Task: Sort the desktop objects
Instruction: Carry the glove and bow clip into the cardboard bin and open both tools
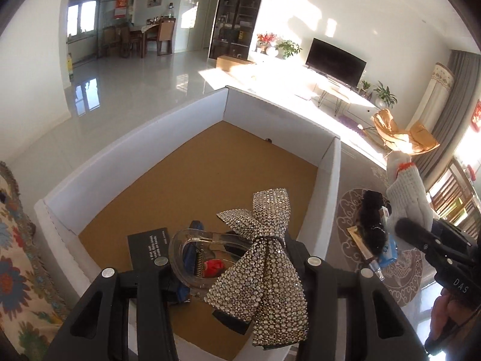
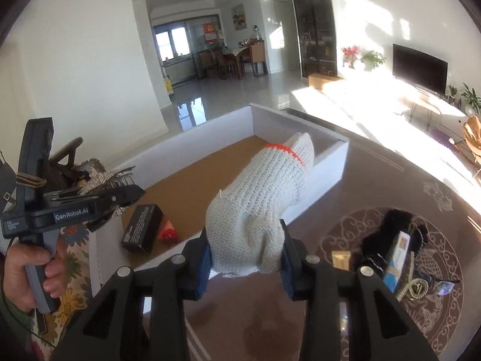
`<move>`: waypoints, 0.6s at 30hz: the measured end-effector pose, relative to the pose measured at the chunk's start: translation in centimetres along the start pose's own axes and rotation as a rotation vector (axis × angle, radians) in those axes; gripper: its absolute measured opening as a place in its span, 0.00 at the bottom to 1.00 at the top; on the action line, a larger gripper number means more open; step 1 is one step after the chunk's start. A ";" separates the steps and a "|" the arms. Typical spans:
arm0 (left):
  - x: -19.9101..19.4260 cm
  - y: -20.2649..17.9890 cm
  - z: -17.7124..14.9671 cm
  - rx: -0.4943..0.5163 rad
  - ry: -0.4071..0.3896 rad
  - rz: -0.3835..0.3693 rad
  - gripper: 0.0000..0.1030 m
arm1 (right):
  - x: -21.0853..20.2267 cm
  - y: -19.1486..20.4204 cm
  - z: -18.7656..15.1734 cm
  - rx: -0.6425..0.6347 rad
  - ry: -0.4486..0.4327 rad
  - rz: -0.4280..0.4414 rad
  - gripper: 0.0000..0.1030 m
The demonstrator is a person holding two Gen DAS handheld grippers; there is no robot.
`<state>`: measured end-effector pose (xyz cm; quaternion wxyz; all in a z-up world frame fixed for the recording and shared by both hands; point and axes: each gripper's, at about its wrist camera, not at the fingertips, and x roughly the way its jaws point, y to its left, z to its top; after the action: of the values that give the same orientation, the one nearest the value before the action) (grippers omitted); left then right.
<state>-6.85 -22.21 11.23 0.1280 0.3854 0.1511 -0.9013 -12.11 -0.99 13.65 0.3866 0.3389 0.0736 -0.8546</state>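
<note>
A rhinestone bow hair clip [image 1: 264, 264] with a clear claw hangs over a white-walled box [image 1: 135, 156] with a brown floor; my left gripper [image 1: 240, 273] is shut on it. In the right wrist view, my left gripper [image 2: 120, 195] juts in from the left with the sparkling clip [image 2: 103, 177] at its tip. My right gripper [image 2: 245, 267] is shut on a white knit glove [image 2: 258, 204] with an orange stripe, above the table beside the box [image 2: 288, 123]. From the left wrist view, the glove [image 1: 405, 192] stands up at the right edge above my right gripper [image 1: 421, 237].
In the box lie a black carton [image 2: 141, 228] and a small red thing [image 2: 168, 231]. On the dark patterned table [image 2: 360, 180] sits a pile: a black furry item [image 2: 387, 225], a blue-white packet [image 2: 396, 258], a gold chain [image 2: 415, 288]. Floral cloth [image 1: 18, 270] lies left of the box.
</note>
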 end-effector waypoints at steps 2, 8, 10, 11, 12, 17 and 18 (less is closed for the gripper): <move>1.5 1.0 -0.4 0.003 0.046 0.034 0.46 | 3.5 2.3 2.1 -0.044 0.021 0.034 0.38; 4.9 1.8 -2.4 0.015 0.151 0.076 0.46 | 14.1 5.8 3.5 -0.064 0.222 0.094 0.43; 5.7 1.8 -2.9 0.015 0.172 0.082 0.51 | 16.3 6.0 3.1 -0.052 0.277 0.109 0.53; 6.0 1.7 -3.1 0.017 0.185 0.082 0.55 | 16.9 6.0 2.9 -0.044 0.292 0.114 0.62; 6.1 1.5 -3.3 0.029 0.184 0.081 0.57 | 17.1 5.9 2.8 -0.038 0.289 0.111 0.66; 4.2 1.0 -3.4 0.030 0.092 0.096 0.69 | 13.4 5.0 2.7 -0.014 0.186 0.101 0.78; 3.3 0.7 -3.4 0.026 0.066 0.093 0.69 | 11.8 4.5 2.4 -0.021 0.156 0.090 0.80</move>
<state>-6.58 -21.98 6.41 0.1596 0.4232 0.1256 -0.8830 -15.72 -12.24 8.54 0.4213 0.4033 0.0969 -0.8065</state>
